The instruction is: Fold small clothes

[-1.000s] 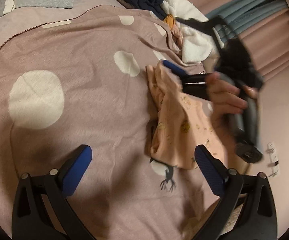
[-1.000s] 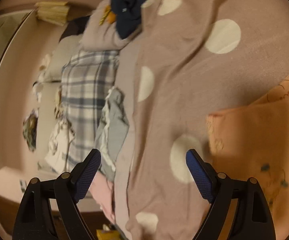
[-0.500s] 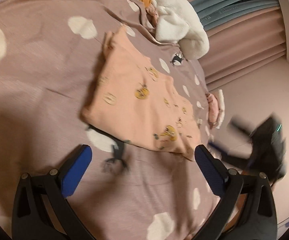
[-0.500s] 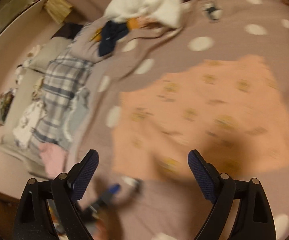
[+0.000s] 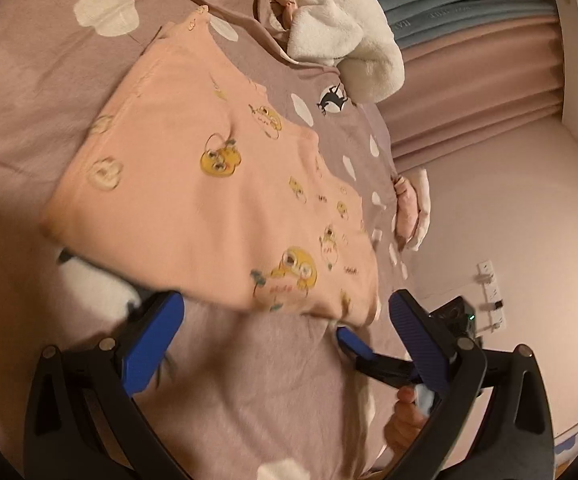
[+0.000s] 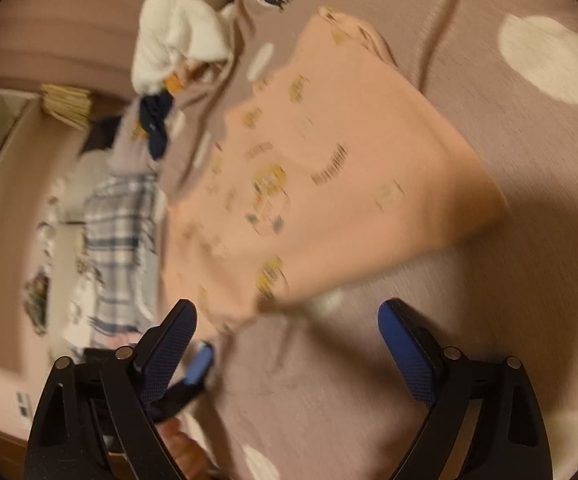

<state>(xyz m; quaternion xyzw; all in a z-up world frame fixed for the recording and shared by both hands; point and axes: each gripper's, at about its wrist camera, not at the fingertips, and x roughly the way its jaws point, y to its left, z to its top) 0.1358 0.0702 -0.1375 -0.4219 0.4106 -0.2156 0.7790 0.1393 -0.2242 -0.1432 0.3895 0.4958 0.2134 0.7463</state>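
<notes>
A peach garment (image 5: 209, 184) with yellow cartoon prints lies flat on the mauve, white-dotted blanket (image 5: 29, 80). My left gripper (image 5: 285, 340) is open just short of the garment's near edge, with nothing between its pads. In the left wrist view a blue finger (image 5: 349, 340) of the right gripper lies by the garment's near right corner, with a hand (image 5: 405, 420) behind it. The right wrist view shows the same garment (image 6: 329, 168), blurred. My right gripper (image 6: 289, 348) is open and empty before its near edge. A blue finger (image 6: 199, 362) of the left gripper shows at that view's lower left.
A fluffy white garment (image 5: 341, 20) and a navy one (image 6: 155, 120) are heaped at the blanket's far side. A plaid cloth (image 6: 121, 240) lies beside the blanket. Pink curtains (image 5: 469, 72), the floor and a wall socket (image 5: 489, 292) lie beyond the bed's right edge.
The right gripper has left the garment's far part and swung round to its near edge. The left gripper has come closer to the garment, which now lies flat.
</notes>
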